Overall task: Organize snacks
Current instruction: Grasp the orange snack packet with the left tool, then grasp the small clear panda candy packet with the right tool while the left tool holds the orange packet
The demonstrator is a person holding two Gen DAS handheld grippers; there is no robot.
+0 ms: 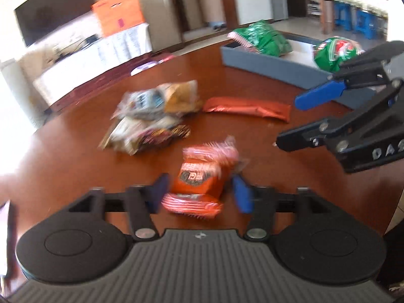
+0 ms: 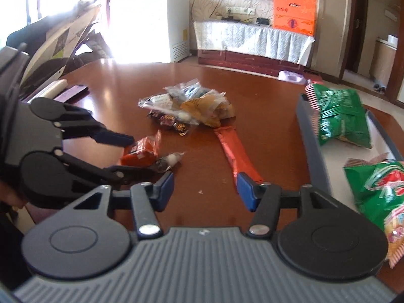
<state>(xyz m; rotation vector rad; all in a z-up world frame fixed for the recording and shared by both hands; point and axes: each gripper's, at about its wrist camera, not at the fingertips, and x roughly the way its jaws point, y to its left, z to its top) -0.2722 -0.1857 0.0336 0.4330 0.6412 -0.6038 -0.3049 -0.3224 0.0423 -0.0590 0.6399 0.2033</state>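
My left gripper (image 1: 199,192) stands open around an orange snack packet (image 1: 199,179) on the brown table; its pads flank the packet with small gaps. The same packet (image 2: 141,151) shows between that gripper's fingers in the right wrist view. My right gripper (image 2: 205,189) is open and empty above the near end of a long red snack bar (image 2: 234,151), also visible in the left wrist view (image 1: 247,108). A pile of mixed small packets (image 1: 151,116) lies mid-table. Two green chip bags (image 2: 341,116) (image 2: 378,194) lie in a grey tray (image 2: 310,136).
A dark phone-like slab (image 2: 72,92) and a laptop stand (image 2: 55,43) sit at the table's far left. The room behind holds a TV, a white cabinet and an orange box (image 2: 294,12). The table edge curves close on the right.
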